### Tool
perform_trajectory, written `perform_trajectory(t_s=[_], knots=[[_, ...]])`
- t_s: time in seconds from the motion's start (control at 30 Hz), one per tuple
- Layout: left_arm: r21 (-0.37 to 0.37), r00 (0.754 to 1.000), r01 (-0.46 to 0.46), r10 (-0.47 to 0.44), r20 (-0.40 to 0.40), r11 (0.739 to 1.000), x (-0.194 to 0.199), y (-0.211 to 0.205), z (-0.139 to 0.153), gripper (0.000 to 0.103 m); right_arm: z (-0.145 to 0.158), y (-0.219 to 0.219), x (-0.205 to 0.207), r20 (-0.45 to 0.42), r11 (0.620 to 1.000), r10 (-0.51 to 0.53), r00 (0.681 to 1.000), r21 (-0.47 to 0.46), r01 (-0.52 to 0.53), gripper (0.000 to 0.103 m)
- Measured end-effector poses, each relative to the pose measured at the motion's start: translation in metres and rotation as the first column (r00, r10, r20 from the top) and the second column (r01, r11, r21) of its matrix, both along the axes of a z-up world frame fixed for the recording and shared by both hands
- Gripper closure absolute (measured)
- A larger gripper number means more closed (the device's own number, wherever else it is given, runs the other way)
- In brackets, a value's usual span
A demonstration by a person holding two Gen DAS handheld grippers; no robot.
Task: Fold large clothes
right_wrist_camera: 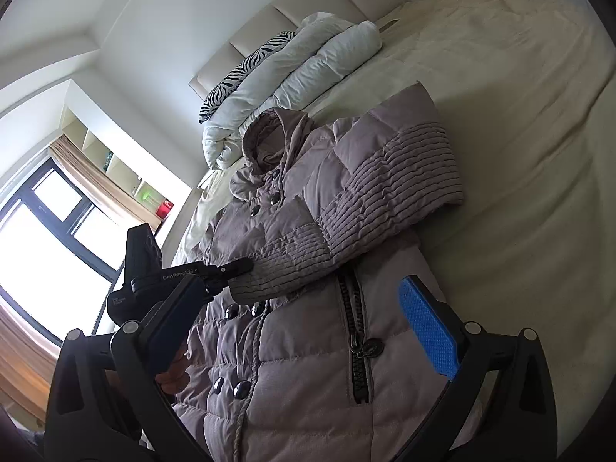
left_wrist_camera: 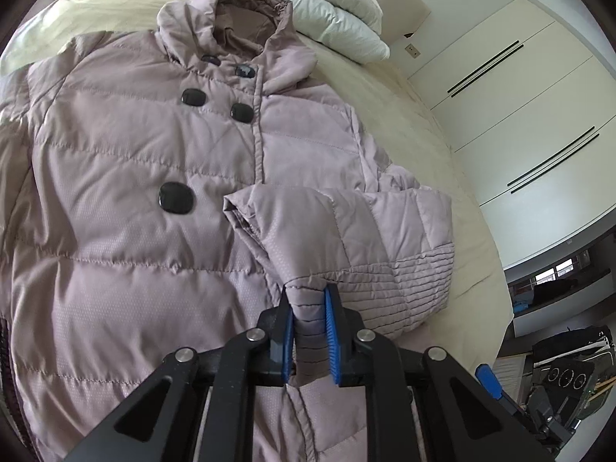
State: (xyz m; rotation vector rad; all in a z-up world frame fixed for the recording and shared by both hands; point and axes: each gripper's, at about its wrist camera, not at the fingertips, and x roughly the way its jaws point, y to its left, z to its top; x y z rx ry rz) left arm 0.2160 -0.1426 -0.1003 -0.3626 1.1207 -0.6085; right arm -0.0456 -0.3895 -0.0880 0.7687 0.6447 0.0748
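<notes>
On the bed [left_wrist_camera: 423, 115], just ahead of the left tongs [left_wrist_camera: 310, 331], the mauve quilted coat [left_wrist_camera: 134, 161] lies face up, buttoned, hood toward the rolled white duvet [left_wrist_camera: 335, 11]; these tongs are pinched narrow on the ribbed cuff of the sleeve [left_wrist_camera: 346, 231], which lies doubled across the coat's front; to do this step well, I judge, the cuff should be carried level and laid flat across the chest, pulling the puffy sleeve smooth so no bulge is trapped under it; to the right, the right tongs [right_wrist_camera: 308, 319] stand wide with nothing between them, hovering over the coat's lower front beside the zipped pocket [right_wrist_camera: 358, 323], ready to steady the body; the padding looks thick and springy, its shell smooth and likely slippery, with dark glossy buttons in pairs
</notes>
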Motion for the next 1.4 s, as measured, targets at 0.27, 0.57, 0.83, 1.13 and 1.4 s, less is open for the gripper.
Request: perform_trajectory(t_s=[0.27,0.57,0.83,1.13,1.4], knots=[[-0.068,0.968,-0.055,0.070,0.239,0.996,0.025,0.040,0.135,0.088,-0.025,-0.024,0.014,-0.019,0.962,-0.029,0.999,0.272,0.034,0.000],[-0.120,0.914,-0.159,0.192,0.359,0.980,0.048,0.098,0.202,0.088,-0.082,-0.048,0.086,-0.055,0.723,-0.160,0.986,0.674,0.155,0.000],[-0.171,0.887,-0.223,0.272,0.373,0.960,0.063,0.145,0.201,0.088,-0.108,-0.030,0.172,-0.059,0.564,-0.216,0.975,0.807,0.174,0.000],[-0.202,0.878,-0.258,0.316,0.359,0.945,0.074,0.176,0.188,0.088,-0.129,-0.021,0.241,-0.122,0.582,-0.236,0.964,0.777,0.241,0.000],[-0.192,0.894,-0.290,0.337,0.295,0.938,0.085,0.187,0.149,0.088,-0.107,-0.055,0.264,-0.106,0.697,-0.312,0.944,0.651,0.303,0.000]])
